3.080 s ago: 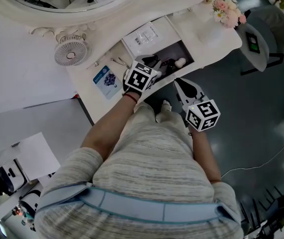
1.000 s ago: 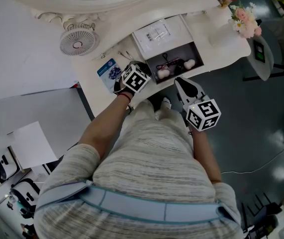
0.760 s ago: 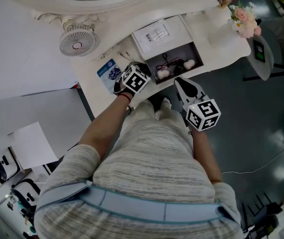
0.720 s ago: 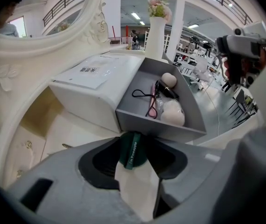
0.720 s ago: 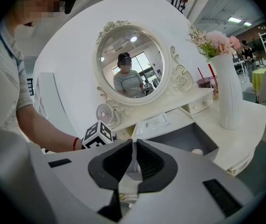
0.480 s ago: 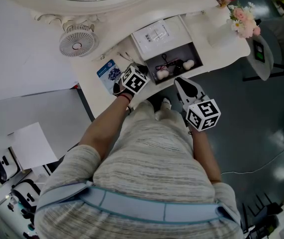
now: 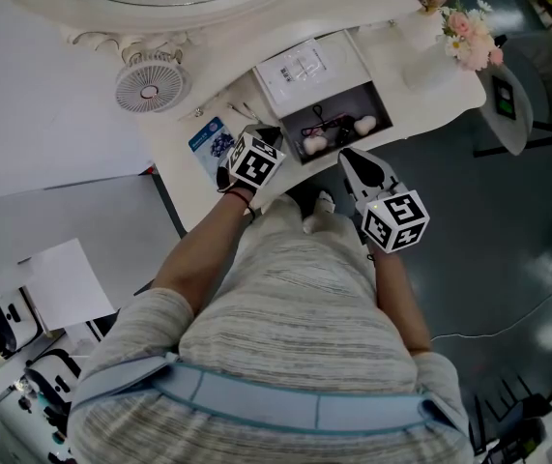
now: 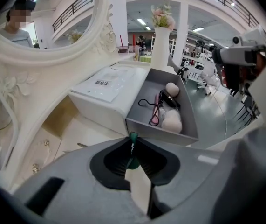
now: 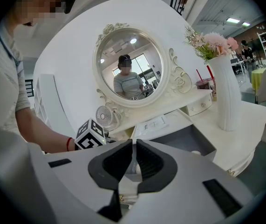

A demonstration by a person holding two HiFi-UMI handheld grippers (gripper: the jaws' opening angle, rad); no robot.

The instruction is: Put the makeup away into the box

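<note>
Our left tongs (image 8: 133, 143) have just been closing, and a slim green stick (image 8: 133, 149) of makeup now stands pinched between their pads, its tip poking out past the ends. It hangs over the worktop (image 8: 79, 135), just short of the near wall of the open grey box (image 8: 157, 129), where a sponge (image 8: 172, 121) and a pink-handled lash curler (image 8: 154, 112) already lie. Our right tongs (image 9: 134, 146) wait off the worktop's edge, drawn nearly together with nothing in them.

We judge the stick to be very light, stiff and smooth-sided, so weight is no worry, but it could swivel or slide in the pads. The grip looks to sit close to one end. A hold nearer the middle, square across the pads, would keep it from tipping. Firm but modest pressure should do, since a thin casing may crack or shoot out if squeezed hard.
</note>
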